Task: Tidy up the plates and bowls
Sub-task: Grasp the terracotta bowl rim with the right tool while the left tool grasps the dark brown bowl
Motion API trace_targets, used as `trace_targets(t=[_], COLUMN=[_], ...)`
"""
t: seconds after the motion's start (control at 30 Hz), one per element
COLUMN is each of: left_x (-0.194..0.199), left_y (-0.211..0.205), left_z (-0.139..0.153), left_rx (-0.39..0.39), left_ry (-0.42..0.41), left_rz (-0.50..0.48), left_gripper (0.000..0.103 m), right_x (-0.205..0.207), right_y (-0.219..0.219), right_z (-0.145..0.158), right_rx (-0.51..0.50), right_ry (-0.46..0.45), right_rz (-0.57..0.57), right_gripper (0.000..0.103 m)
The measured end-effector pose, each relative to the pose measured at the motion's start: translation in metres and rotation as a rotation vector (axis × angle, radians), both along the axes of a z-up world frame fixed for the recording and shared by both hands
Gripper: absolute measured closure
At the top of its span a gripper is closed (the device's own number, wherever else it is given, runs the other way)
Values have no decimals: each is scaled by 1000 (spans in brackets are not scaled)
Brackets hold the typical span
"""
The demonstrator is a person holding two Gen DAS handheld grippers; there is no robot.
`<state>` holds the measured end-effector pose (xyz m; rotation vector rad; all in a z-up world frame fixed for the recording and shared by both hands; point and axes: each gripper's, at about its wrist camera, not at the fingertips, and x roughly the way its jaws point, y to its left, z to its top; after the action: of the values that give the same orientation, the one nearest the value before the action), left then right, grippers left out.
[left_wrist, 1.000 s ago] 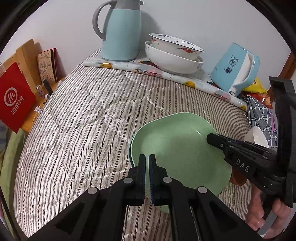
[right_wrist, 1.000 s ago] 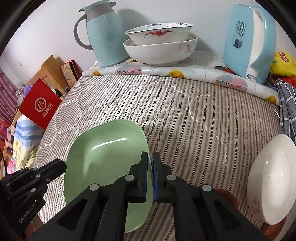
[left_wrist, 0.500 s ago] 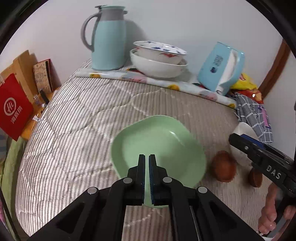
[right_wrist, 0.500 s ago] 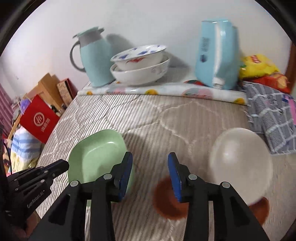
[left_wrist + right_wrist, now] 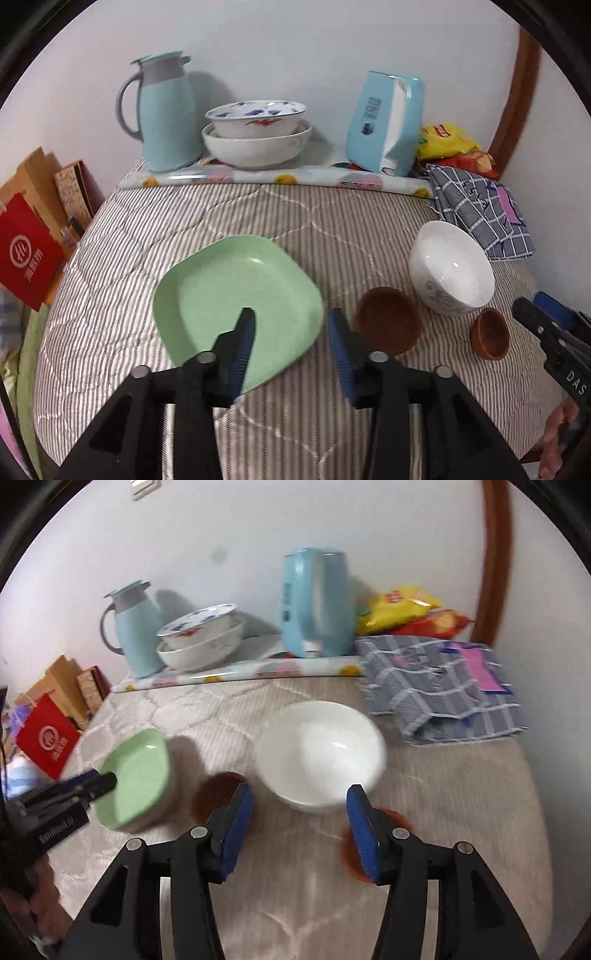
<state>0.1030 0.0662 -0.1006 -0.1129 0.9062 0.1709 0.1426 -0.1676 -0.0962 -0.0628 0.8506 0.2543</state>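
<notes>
Both claws freed up: left claw (image 5: 290, 334) & right claw (image 5: 300, 816) have just been opening, nothing btwn the pads. Green plate (image 5: 236, 310) lies flat on the striped quilt (image 5: 177, 229), near-left, likely just set down. White bowl (image 5: 320, 751) sits right of it, brown dish (image 5: 388, 319) btwn them, small brown cup (image 5: 489, 334) nearer right. Far edge crowded w/ stacked bowls (image 5: 256, 133), thermos jug (image 5: 164, 110), kettle (image 5: 386, 122); quilt's middle is open for moving.

Both wrist cameras look steeply down along their jaws, close over the striped bed (image 5: 155, 240), sharing the green plate (image 5: 236, 306) and white bowl (image 5: 321, 753).
</notes>
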Motion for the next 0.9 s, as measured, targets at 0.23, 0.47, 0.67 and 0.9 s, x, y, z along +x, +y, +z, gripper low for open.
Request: trace_targets(t=[0.23, 0.47, 0.67, 0.9], left_x=[6, 16, 22, 31], left_y=[-31, -46, -49, -52], left_z=[-7, -27, -38, -51], left_rx=[34, 4, -28, -63], left_ry=[8, 79, 89, 101], left_rz=[-25, -14, 21, 50], left_gripper=[57, 57, 57, 57], right_x=[-3, 0, 11, 23], right_y=[-45, -74, -85, -88], right_z=[-25, -47, -60, -74], right_rx=[3, 11, 48, 82], right_ry=[64, 99, 130, 156], right_rz=[-46, -89, -83, -77], right_gripper=[50, 50, 50, 54])
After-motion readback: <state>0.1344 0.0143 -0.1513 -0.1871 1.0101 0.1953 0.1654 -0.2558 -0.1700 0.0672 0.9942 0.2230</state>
